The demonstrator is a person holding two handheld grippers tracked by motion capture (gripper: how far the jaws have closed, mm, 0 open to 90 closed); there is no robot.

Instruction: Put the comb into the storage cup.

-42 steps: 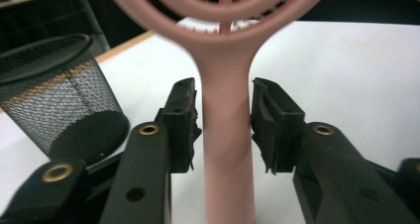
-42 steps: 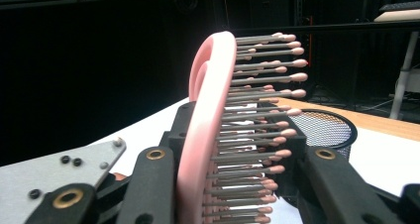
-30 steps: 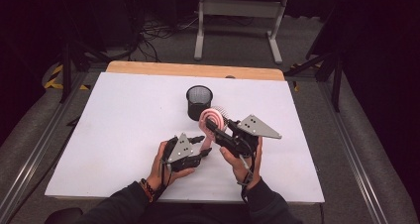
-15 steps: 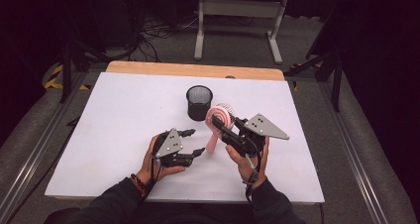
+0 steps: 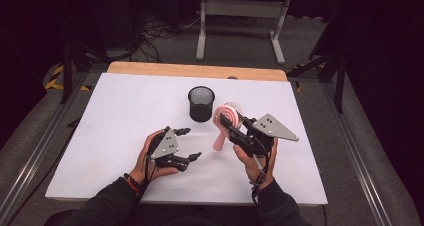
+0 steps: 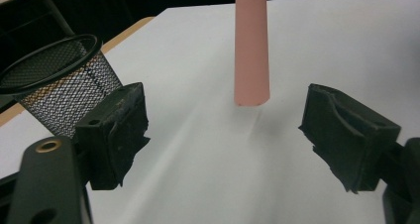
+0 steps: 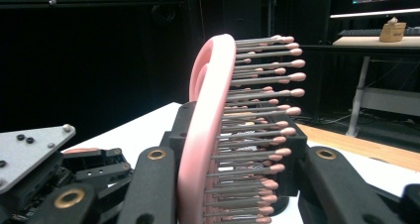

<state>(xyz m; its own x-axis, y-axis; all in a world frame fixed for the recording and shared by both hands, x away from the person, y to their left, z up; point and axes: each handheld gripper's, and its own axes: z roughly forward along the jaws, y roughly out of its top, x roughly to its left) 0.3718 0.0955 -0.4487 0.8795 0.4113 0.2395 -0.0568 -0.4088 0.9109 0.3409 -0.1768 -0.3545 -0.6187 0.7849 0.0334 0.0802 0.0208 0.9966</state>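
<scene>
The right gripper (image 5: 231,127) clamps a pink hairbrush (image 5: 226,122) by its bristled head, holding it clear of the white table (image 5: 115,111) with the handle pointing down toward the surface. The left gripper (image 5: 189,144) sits just beside the handle with its jaws spread wide and nothing between them. A black mesh cup (image 5: 201,103) stands upright just beyond the brush; its inside cannot be made out.
</scene>
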